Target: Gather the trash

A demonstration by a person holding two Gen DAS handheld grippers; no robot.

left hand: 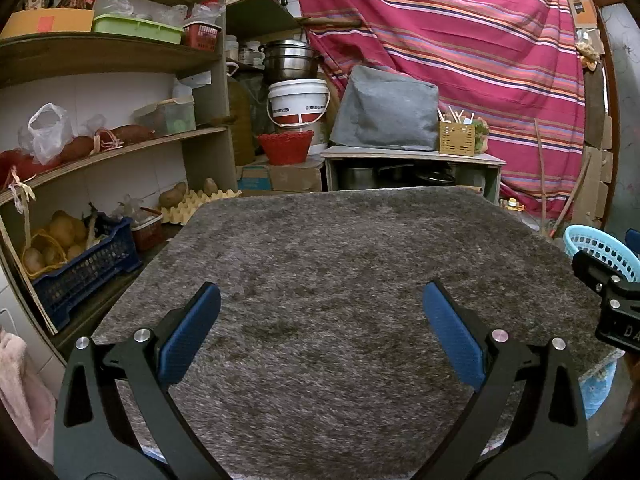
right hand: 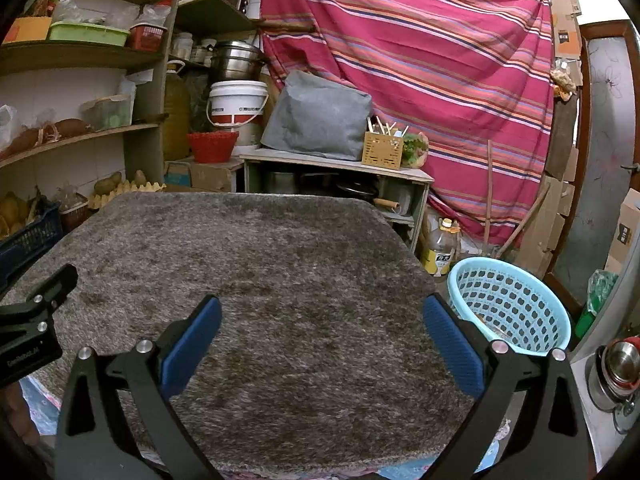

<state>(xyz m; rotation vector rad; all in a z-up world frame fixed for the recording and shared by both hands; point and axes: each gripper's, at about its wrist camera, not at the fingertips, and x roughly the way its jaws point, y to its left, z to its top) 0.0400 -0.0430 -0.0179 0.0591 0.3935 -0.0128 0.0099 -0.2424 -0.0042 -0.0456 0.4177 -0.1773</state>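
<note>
A grey shaggy mat (left hand: 340,280) covers the table; it also shows in the right wrist view (right hand: 260,272). No loose trash shows on it. My left gripper (left hand: 320,300) is open and empty above the mat's near part. My right gripper (right hand: 322,312) is open and empty above the mat's right side. A light blue plastic basket (right hand: 516,304) stands beside the table's right edge, just right of my right gripper; something dark lies at its bottom. The basket's rim (left hand: 600,246) shows at the far right of the left wrist view, behind the right gripper's body (left hand: 612,300).
Wooden shelves (left hand: 100,148) with bags, sweet potatoes and a blue crate (left hand: 80,272) stand left. A white bucket (left hand: 298,104), red basket (left hand: 285,146), grey cushion (left hand: 386,110) and striped curtain (left hand: 460,40) are behind. An oil bottle (right hand: 440,252) and cardboard boxes (right hand: 556,216) stand right.
</note>
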